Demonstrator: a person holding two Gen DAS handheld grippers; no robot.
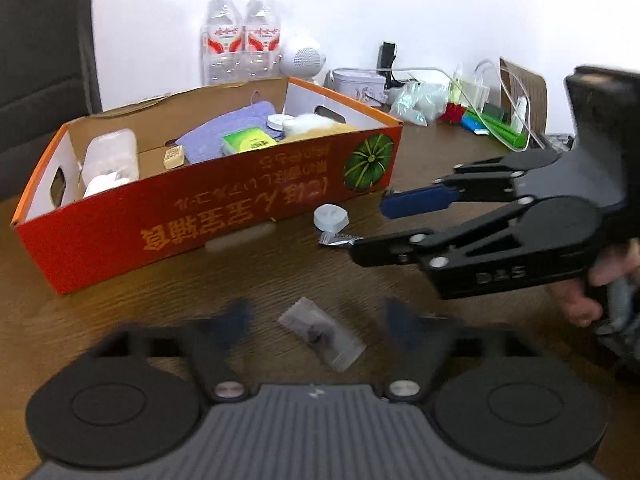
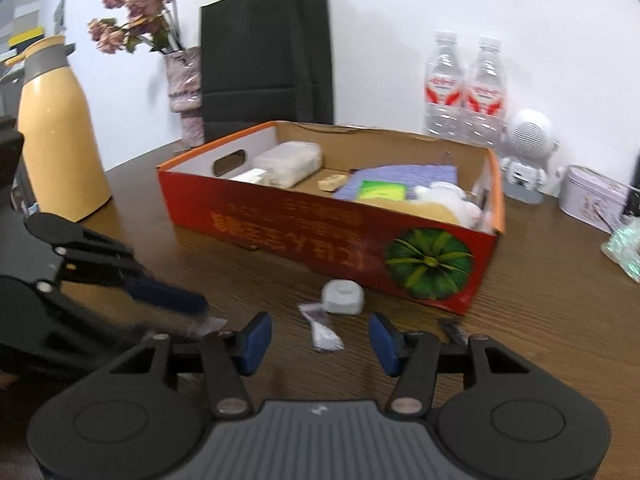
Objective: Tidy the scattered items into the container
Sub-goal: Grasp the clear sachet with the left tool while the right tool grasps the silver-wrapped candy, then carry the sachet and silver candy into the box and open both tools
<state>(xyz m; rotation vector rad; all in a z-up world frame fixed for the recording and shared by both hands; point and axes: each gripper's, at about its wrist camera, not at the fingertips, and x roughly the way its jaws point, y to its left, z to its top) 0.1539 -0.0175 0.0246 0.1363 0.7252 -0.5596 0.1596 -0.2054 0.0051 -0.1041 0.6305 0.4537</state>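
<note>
A red cardboard box [image 1: 120,236] [image 2: 280,216] with a pumpkin picture stands on the brown table and holds several items. In front of it lie a pale grey round cap [image 1: 331,216] [image 2: 343,297] and a silver sachet [image 1: 340,239] [image 2: 322,330]. My right gripper [image 2: 320,344] [image 1: 368,228] stands open around the sachet, its pads apart from it. A clear plastic bag with a dark part inside [image 1: 320,336] lies between the blurred fingers of my left gripper [image 1: 316,316], which is open and not touching it. One blue pad of the left gripper's fingers [image 2: 168,295] shows in the right wrist view.
Two water bottles [image 1: 240,40] [image 2: 464,88], a white robot-shaped speaker [image 2: 526,152] and a tin [image 2: 592,196] stand behind the box. A yellow flask [image 2: 60,132], a vase [image 2: 184,92] and a black bag [image 2: 264,48] are at its far left. Clutter [image 1: 480,116] fills the table's right back.
</note>
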